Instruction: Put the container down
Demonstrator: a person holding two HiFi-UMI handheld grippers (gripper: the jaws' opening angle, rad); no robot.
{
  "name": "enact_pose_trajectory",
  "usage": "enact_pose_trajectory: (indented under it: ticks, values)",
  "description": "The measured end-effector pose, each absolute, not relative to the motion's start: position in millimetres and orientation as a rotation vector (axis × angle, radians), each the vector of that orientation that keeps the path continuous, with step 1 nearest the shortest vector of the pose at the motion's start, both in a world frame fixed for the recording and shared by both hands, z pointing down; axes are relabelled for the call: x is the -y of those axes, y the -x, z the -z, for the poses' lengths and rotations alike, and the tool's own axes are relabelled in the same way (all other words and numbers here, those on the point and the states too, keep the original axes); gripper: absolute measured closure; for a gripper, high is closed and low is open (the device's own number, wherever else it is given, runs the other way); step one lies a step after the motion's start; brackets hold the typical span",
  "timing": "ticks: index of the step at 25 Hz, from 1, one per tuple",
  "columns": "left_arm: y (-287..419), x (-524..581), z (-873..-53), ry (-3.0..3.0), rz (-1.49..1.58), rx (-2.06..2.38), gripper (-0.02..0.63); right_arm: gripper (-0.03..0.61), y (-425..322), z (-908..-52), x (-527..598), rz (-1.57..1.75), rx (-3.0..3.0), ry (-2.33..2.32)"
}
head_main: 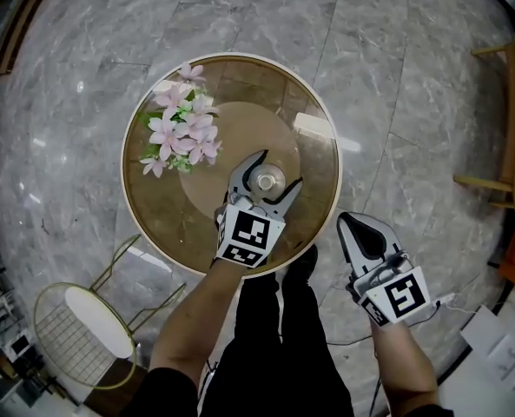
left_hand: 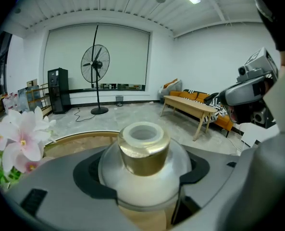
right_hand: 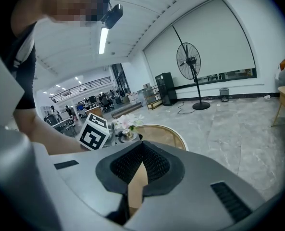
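The container (head_main: 267,181) is a rounded clear glass jar with a gold neck (left_hand: 143,153) and an open mouth. It stands upright at the near middle of the round glass table (head_main: 322,159). My left gripper (head_main: 279,168) reaches in from the near edge and is shut on the jar, its dark pads pressed to both sides of the glass dome. My right gripper (head_main: 361,224) hangs off the table to the right, over the floor, jaws shut with nothing in them. From the right gripper view the jar (right_hand: 127,134) shows small beside the left gripper's marker cube (right_hand: 94,133).
A bunch of pink flowers (head_main: 181,124) lies on the table's left side, close to the jar. A gold wire chair (head_main: 83,328) stands at the near left. A wooden bench (left_hand: 192,107) and a standing fan (left_hand: 96,64) are farther off on the marble floor.
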State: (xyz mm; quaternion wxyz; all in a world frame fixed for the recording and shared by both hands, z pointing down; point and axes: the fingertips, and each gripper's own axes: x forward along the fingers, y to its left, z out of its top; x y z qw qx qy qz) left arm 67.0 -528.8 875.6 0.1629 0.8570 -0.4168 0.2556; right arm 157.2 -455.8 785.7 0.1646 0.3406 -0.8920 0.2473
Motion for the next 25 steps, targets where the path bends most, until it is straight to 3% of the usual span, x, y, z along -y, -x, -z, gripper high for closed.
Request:
enact_pose_trajectory:
  ticks: [25]
  values:
    - [-103, 606, -959, -2.468, -0.785, 1.162, 0.265, 0.565, -186, -848, 471, -0.723, 2.505, -0.968]
